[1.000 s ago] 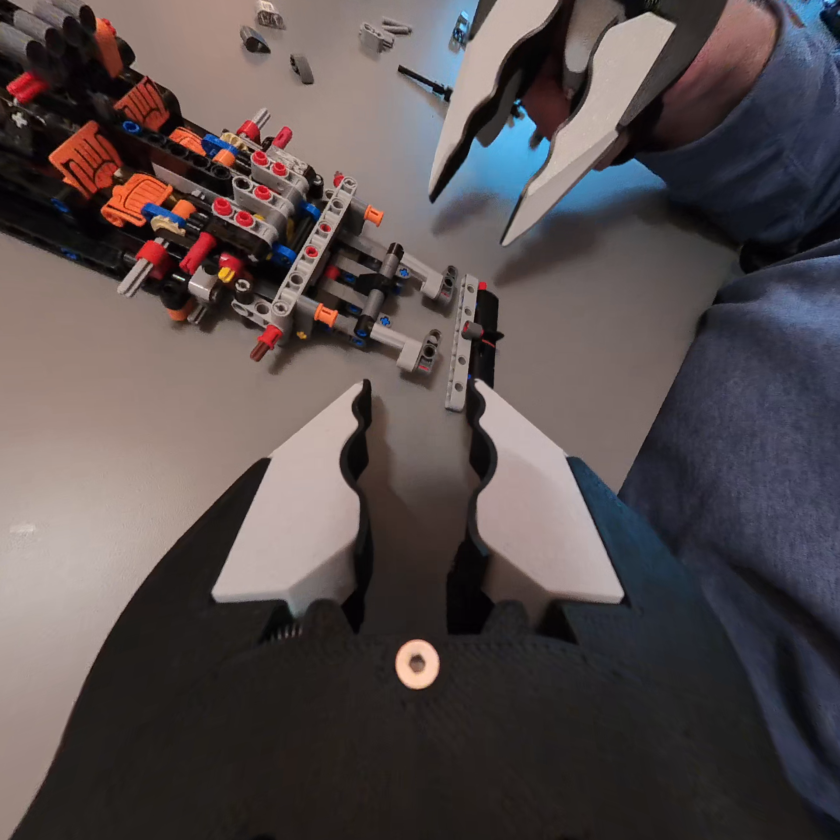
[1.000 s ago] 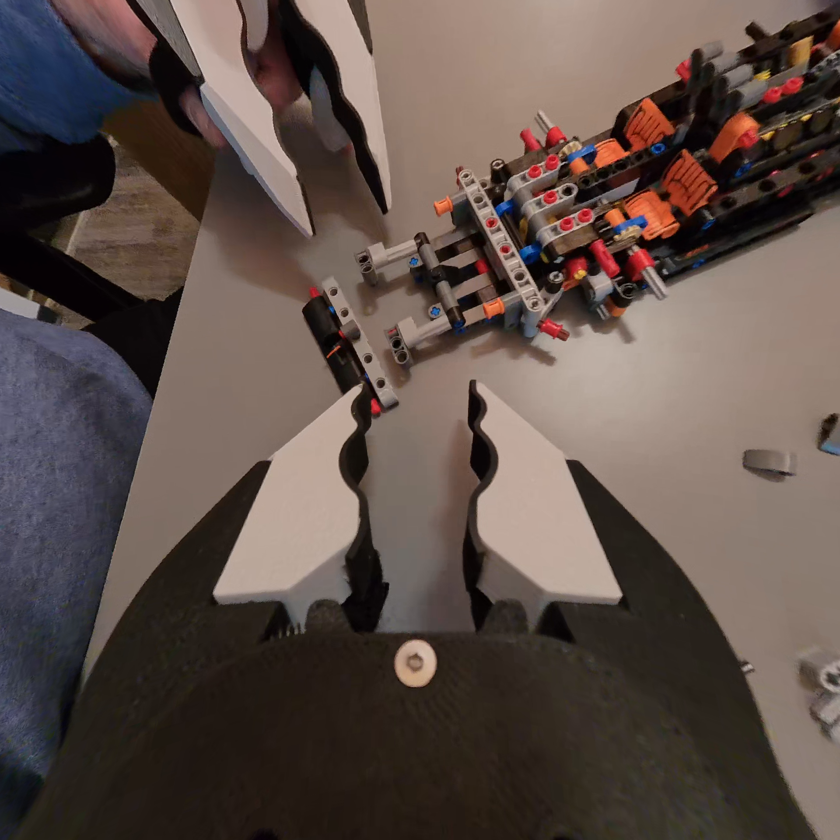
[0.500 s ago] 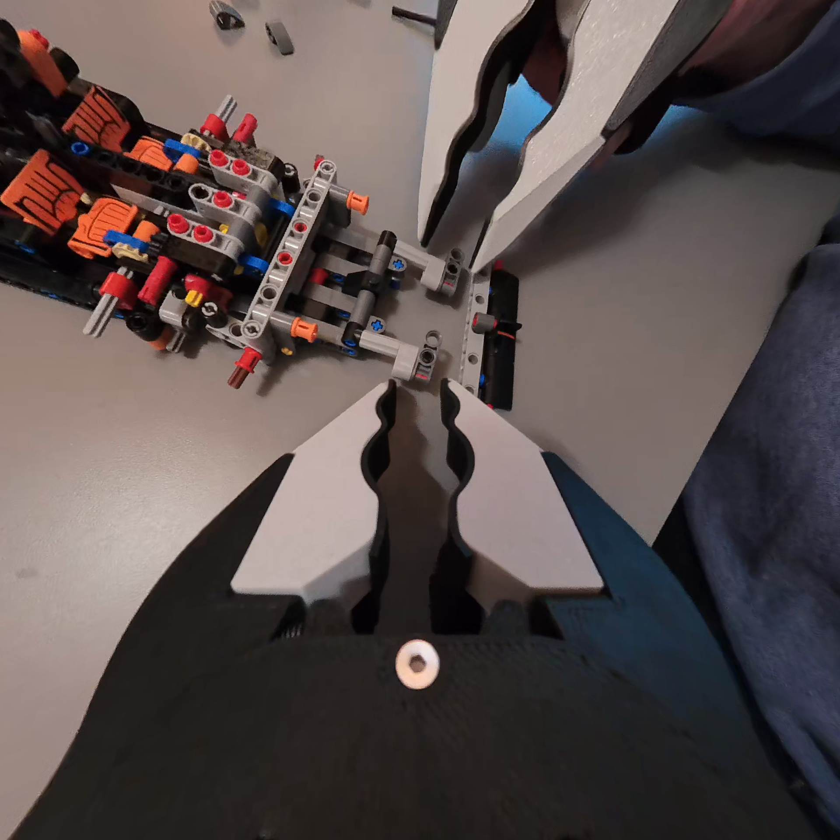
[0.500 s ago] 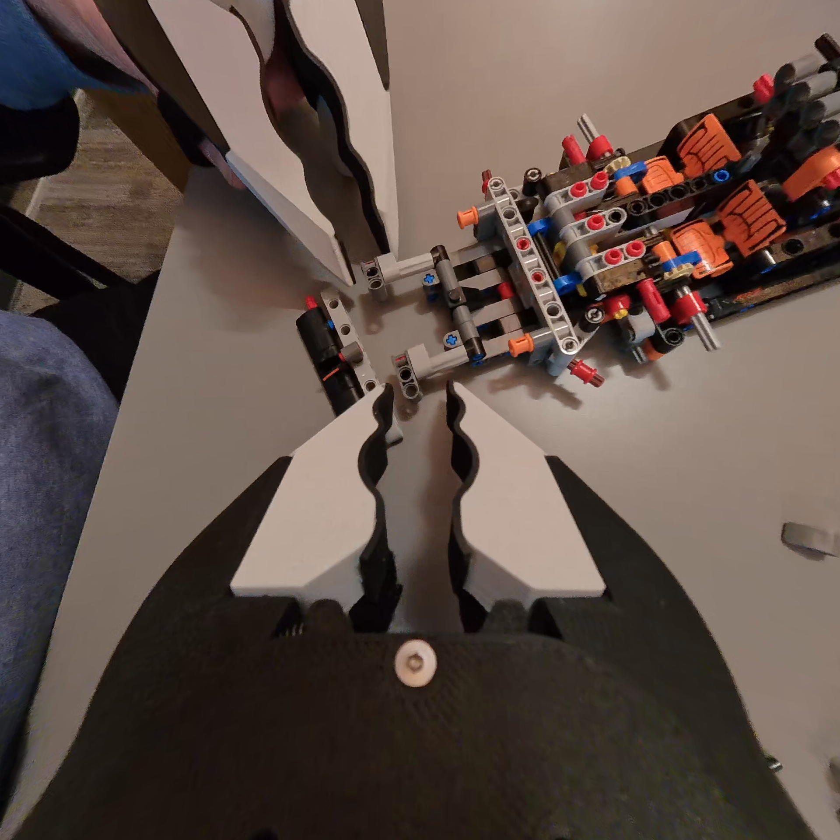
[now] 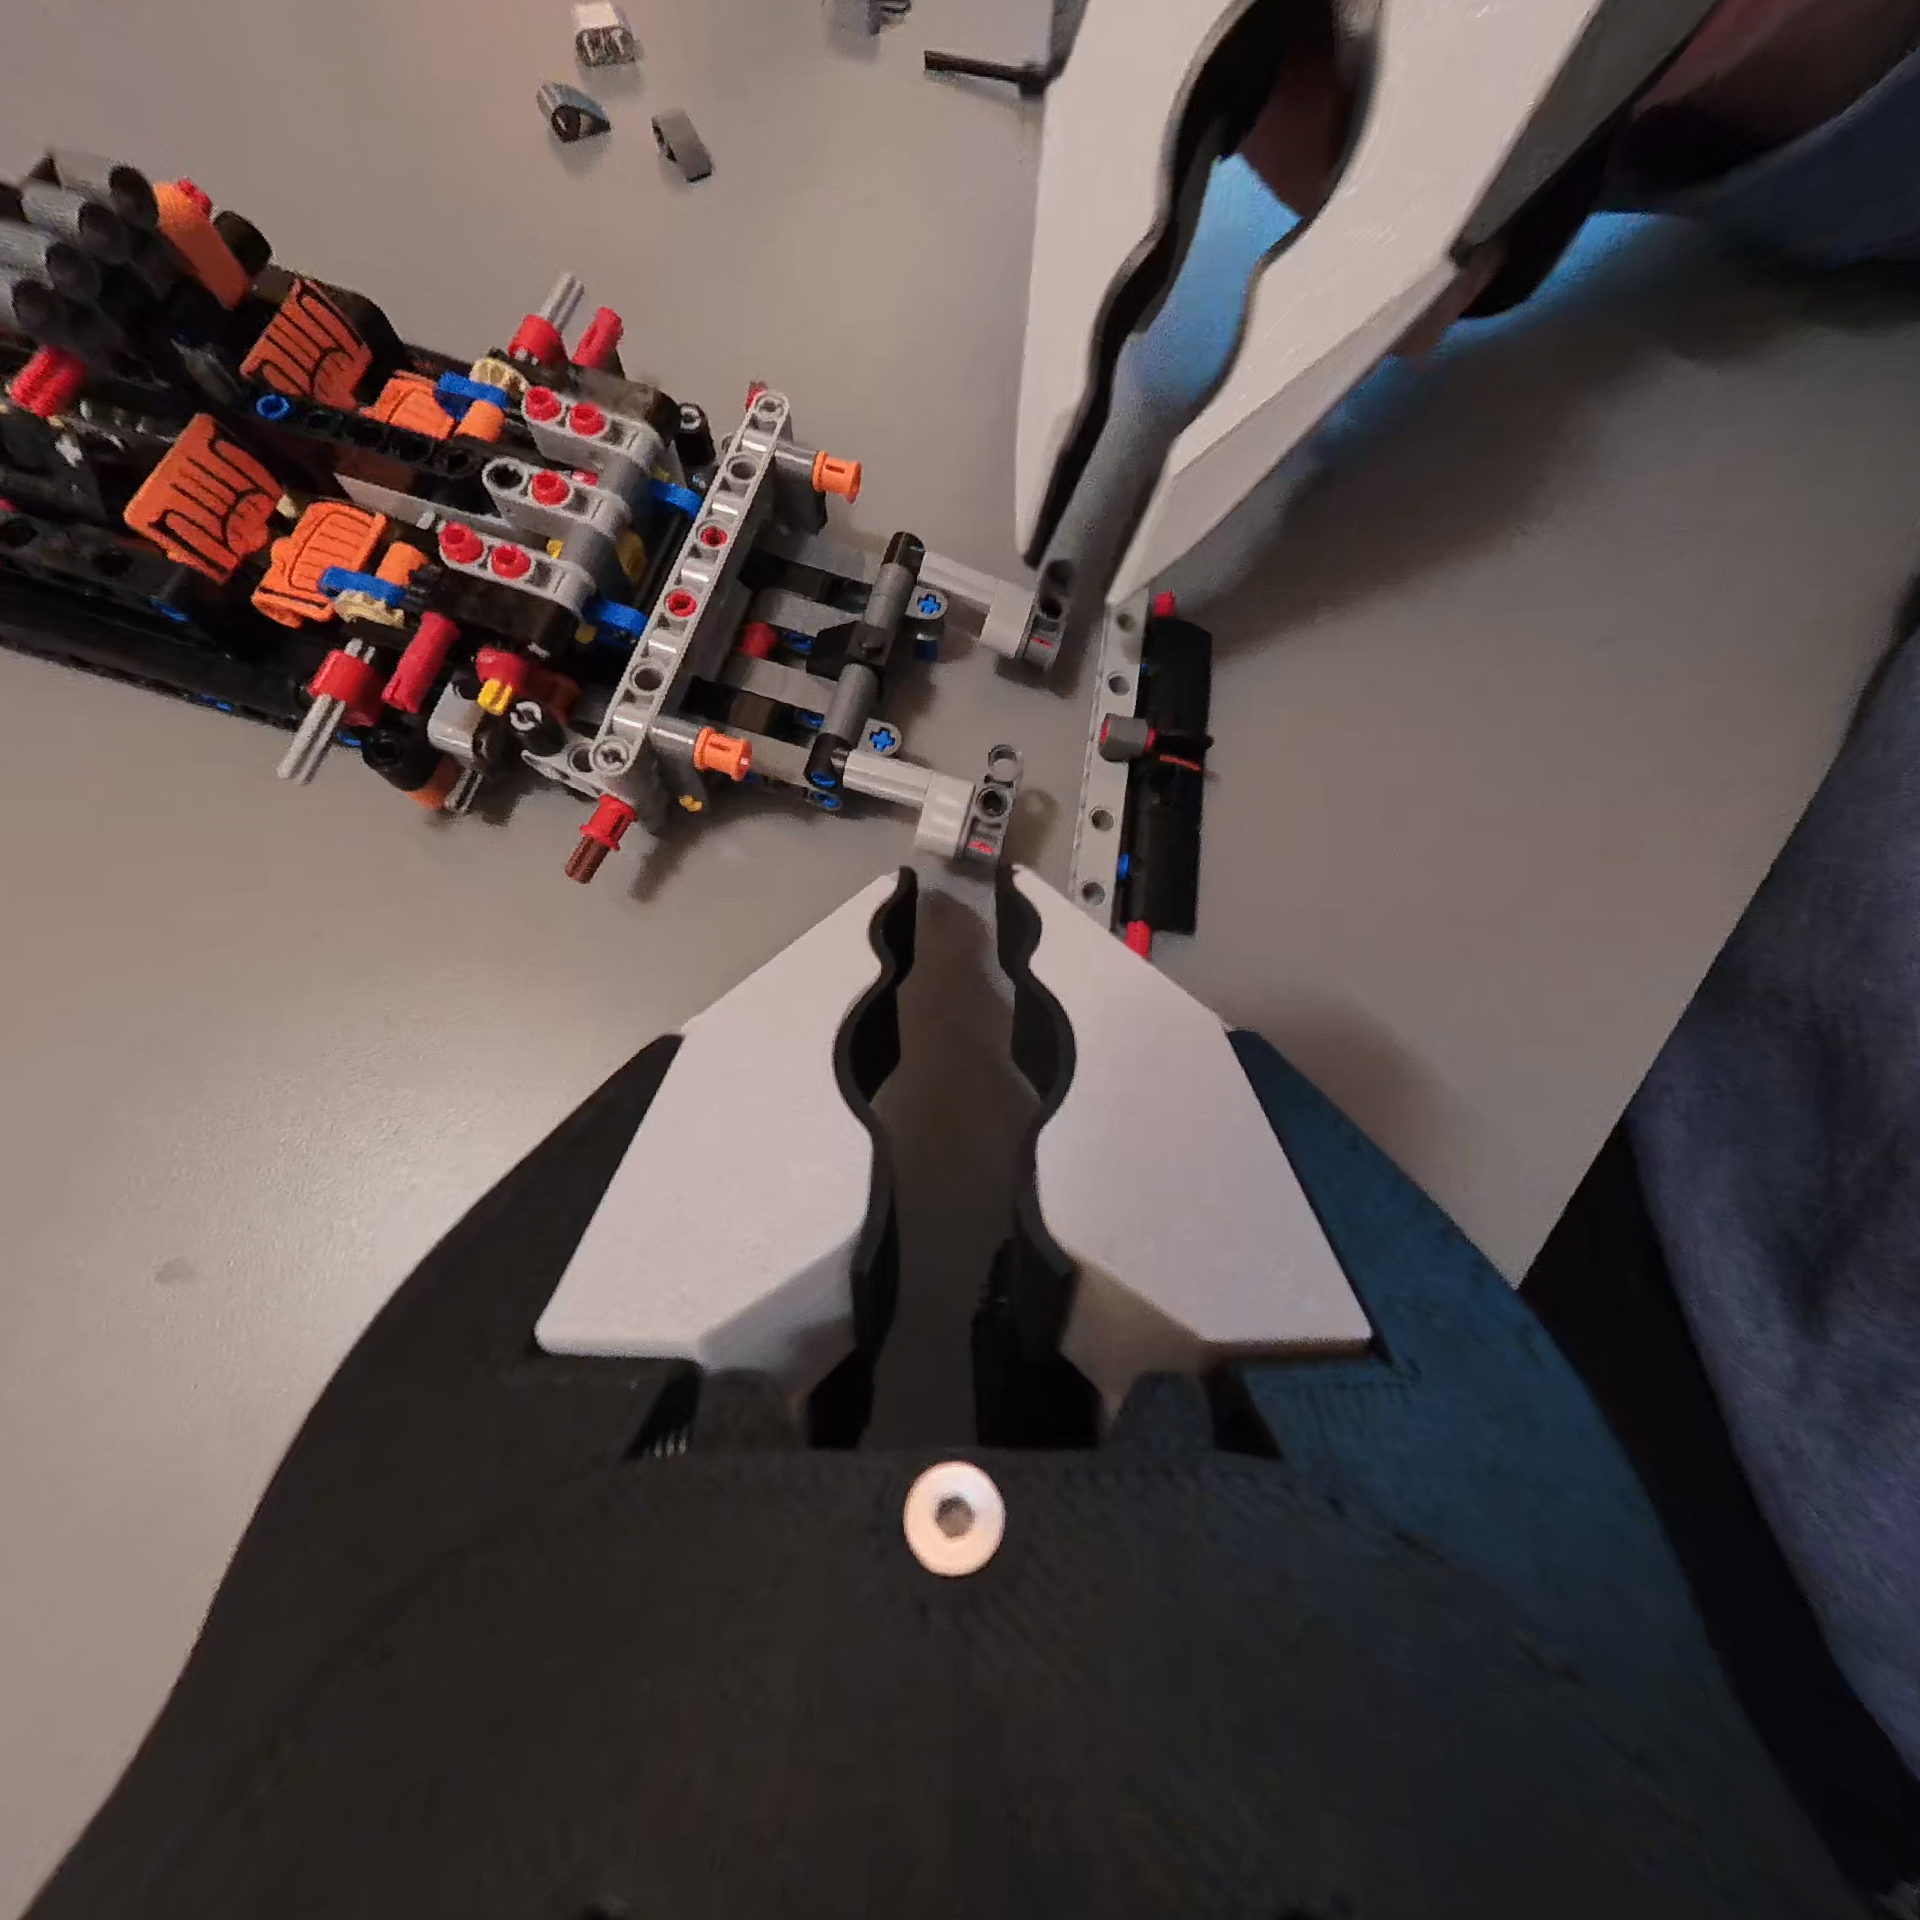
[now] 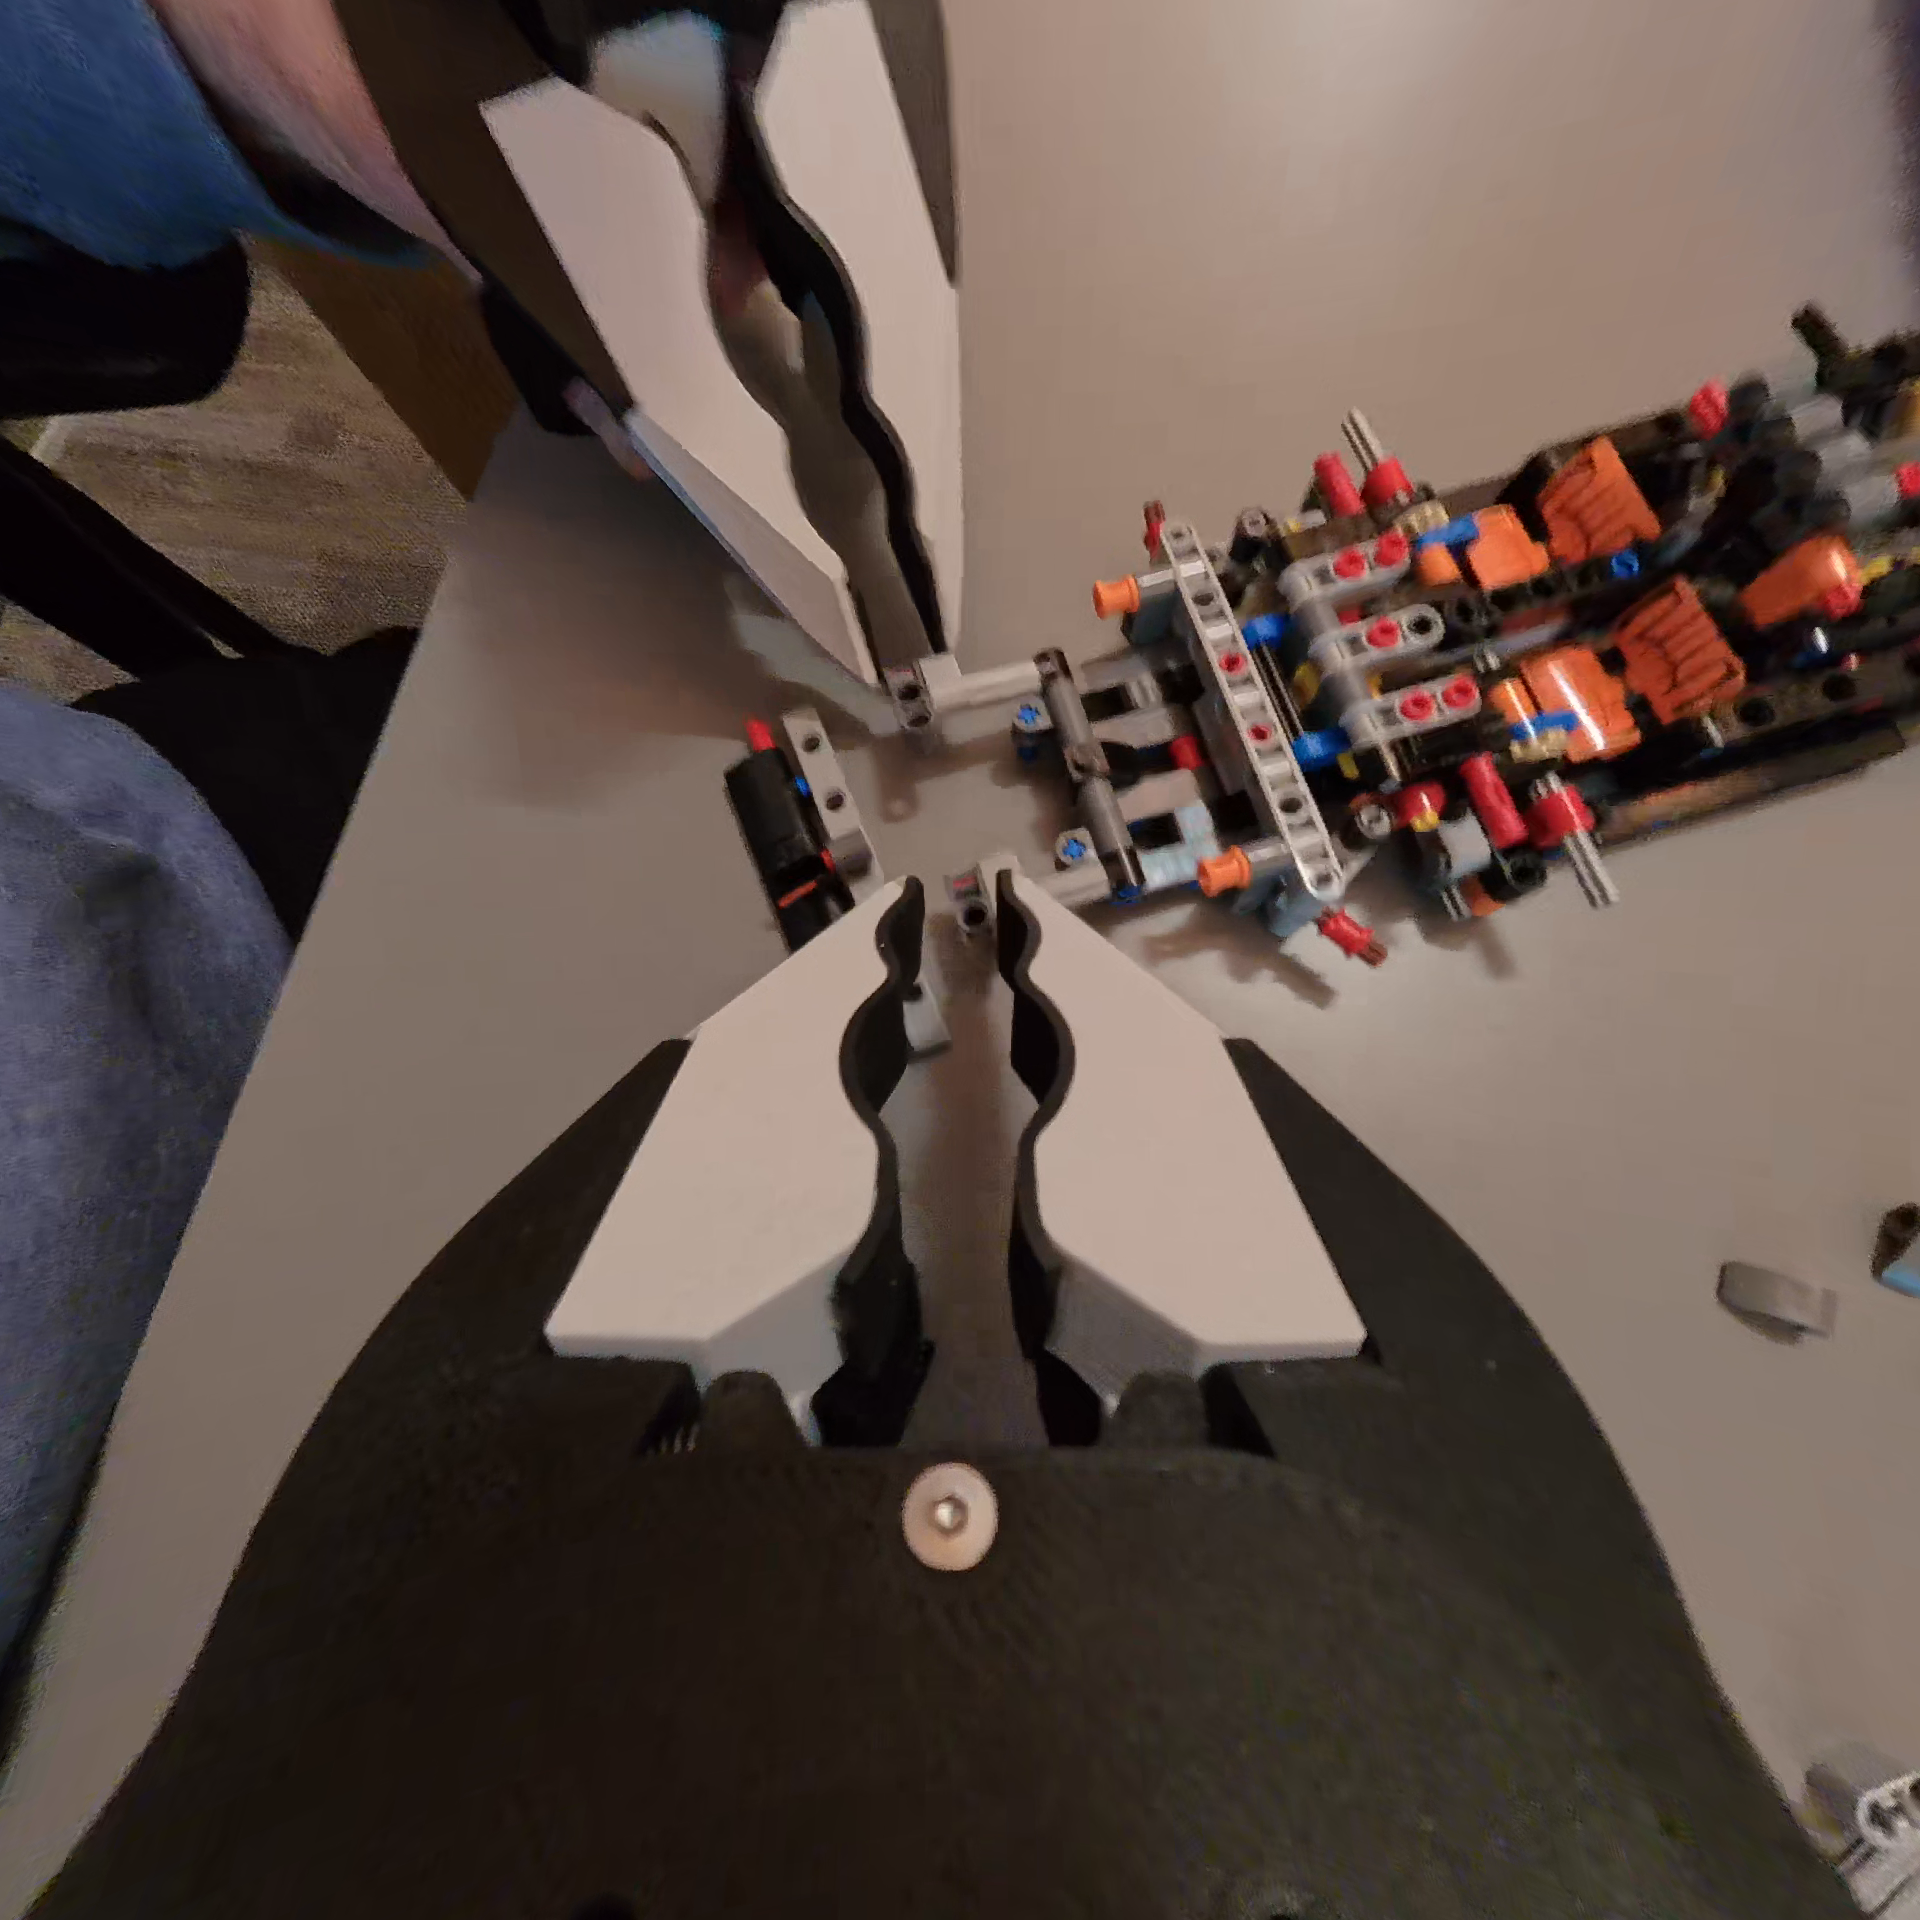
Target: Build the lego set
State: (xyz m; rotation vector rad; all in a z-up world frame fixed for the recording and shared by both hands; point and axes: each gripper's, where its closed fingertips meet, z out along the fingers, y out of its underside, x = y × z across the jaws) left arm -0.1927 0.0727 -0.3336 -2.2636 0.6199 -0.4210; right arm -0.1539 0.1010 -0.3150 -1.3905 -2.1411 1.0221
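Tongs on the left gripper, the left tongs (image 5: 951, 883), are hanging low over the grey surface (image 5: 312, 1039), their jaws standing a narrow gap apart with nothing between them. Just past their tips, the grey connector (image 5: 971, 821) is ending one arm of the model (image 5: 665, 582). Just right of that connector, a grey beam (image 5: 1101, 758) backed by a black piece is lying loose, close to the surface's edge and apart from the model. Beyond it, the right tongs (image 5: 1081, 582) are reaching down to the second connector (image 5: 1039, 623) on the model's other arm. In the right wrist view, the right tongs are flanking that second connector with only a slim gap left, and blur is making it impossible to tell whether they are pinching it or merely bracketing it. The model itself, a long black, grey and orange build with red pins, is lying flat and stretching away from both grippers, its two arms pointing towards the beam. Farther off, a few small dark parts (image 5: 681, 140) are lying scattered on the surface, and a grey curved piece (image 6: 1771, 1299) is sitting well apart from the model.
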